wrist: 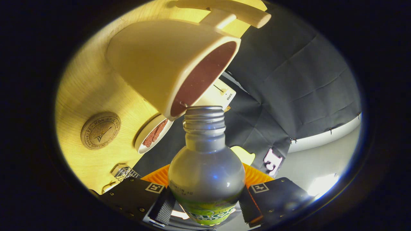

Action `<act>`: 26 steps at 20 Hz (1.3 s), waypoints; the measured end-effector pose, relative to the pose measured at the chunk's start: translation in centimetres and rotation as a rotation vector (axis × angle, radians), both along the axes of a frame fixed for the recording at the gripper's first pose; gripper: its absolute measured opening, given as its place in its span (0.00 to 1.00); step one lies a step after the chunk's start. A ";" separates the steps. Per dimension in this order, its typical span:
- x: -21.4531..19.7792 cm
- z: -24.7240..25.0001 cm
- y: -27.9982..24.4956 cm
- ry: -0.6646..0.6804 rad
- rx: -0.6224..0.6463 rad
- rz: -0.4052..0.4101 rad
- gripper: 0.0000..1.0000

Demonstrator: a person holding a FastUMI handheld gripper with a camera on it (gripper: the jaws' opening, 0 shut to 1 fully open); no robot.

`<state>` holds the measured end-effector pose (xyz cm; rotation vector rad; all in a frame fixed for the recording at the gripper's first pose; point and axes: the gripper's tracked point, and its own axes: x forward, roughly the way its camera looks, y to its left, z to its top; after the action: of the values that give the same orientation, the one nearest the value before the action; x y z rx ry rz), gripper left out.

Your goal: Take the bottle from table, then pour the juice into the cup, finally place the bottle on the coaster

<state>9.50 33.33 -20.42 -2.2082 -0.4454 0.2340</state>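
Observation:
My gripper (205,202) is shut on a silver bottle (205,166) with a green label, held between both fingers by its lower body. The bottle has no cap, and its threaded mouth (204,112) sits right at the rim of a cream cup (167,61) with a dark reddish inside. The whole view is tilted, so the cup and the wooden table (86,86) appear rolled over. A round cork coaster (100,130) lies on the table beside the cup, off to the left of the bottle. No juice stream is visible.
A small white dish (153,133) with reddish content lies on the table just under the cup. A white box (221,94) stands behind the cup. A wooden handle (237,12) juts out beyond the cup. A metal clip (123,171) sits at the table's edge.

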 end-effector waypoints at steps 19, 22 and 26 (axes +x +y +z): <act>-0.1 0.1 0.0 0.013 0.020 -0.015 0.82; 0.0 0.1 -0.1 0.014 0.022 -0.023 0.82; -0.1 -0.1 -0.1 0.022 0.029 -0.029 0.82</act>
<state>9.36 33.23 -20.48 -2.1804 -0.4022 0.2353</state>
